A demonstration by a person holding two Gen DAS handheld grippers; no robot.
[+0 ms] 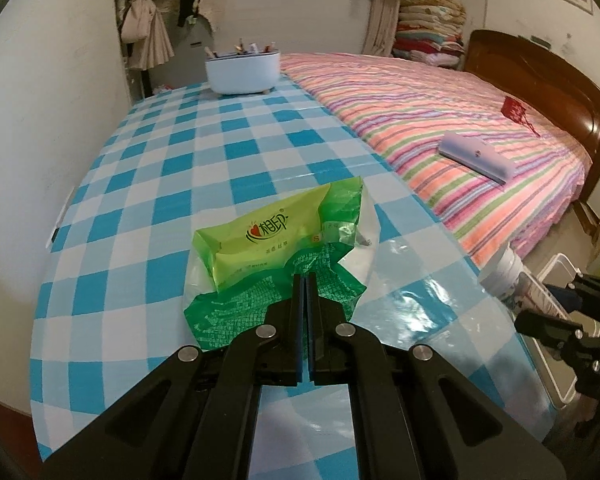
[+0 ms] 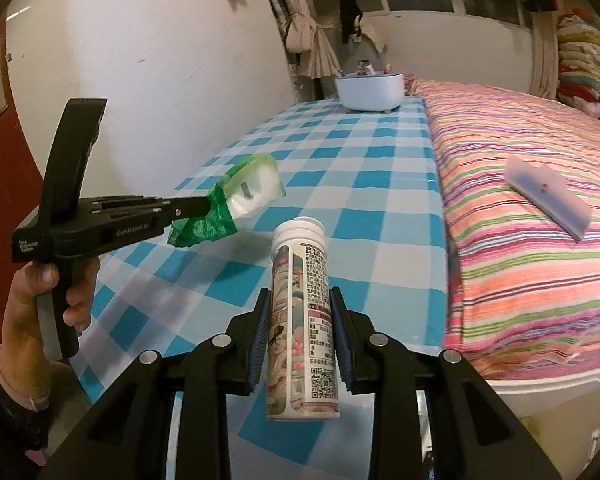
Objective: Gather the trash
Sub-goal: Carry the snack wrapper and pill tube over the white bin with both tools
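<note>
My left gripper (image 1: 305, 280) is shut on the edge of a green tissue wrapper (image 1: 276, 240) and holds it above the blue checked tablecloth (image 1: 204, 152). In the right wrist view the left gripper (image 2: 206, 206) shows at the left with the wrapper (image 2: 236, 204) hanging from its tip. My right gripper (image 2: 300, 300) is shut on a white printed tube bottle (image 2: 304, 320), held upright near the table's near edge. The bottle also shows at the right edge of the left wrist view (image 1: 502, 274).
A white tub (image 1: 242, 70) with small items stands at the far end of the table. A bed with a striped cover (image 1: 440, 120) runs along the right, with a pale flat case (image 1: 476, 156) on it. A white bin (image 2: 560, 408) sits below at the right.
</note>
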